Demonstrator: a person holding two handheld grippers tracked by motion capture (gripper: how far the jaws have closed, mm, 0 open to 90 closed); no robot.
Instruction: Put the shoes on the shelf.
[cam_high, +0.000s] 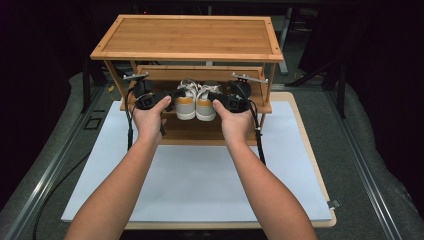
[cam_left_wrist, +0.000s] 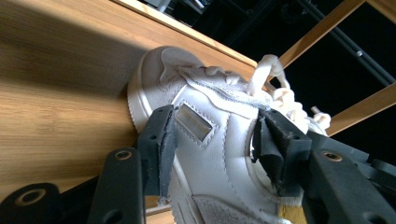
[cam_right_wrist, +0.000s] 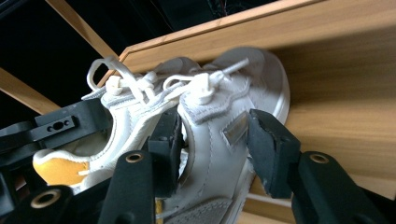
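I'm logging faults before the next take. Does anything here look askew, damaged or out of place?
Nothing stands out. The two white shoes sit side by side on the wooden rack, heels toward the person, a gripper's jaws around each.

Landmark: shoe rack, standing at the table's far end on a mat. Two shoes sit side by side on the rack's middle shelf, under the top board, heels facing the person. Left shoe is touching the right shoe. Left gripper is at the left shoe's outer side, right gripper at the right shoe's outer side. Both hands are in front of the rack.
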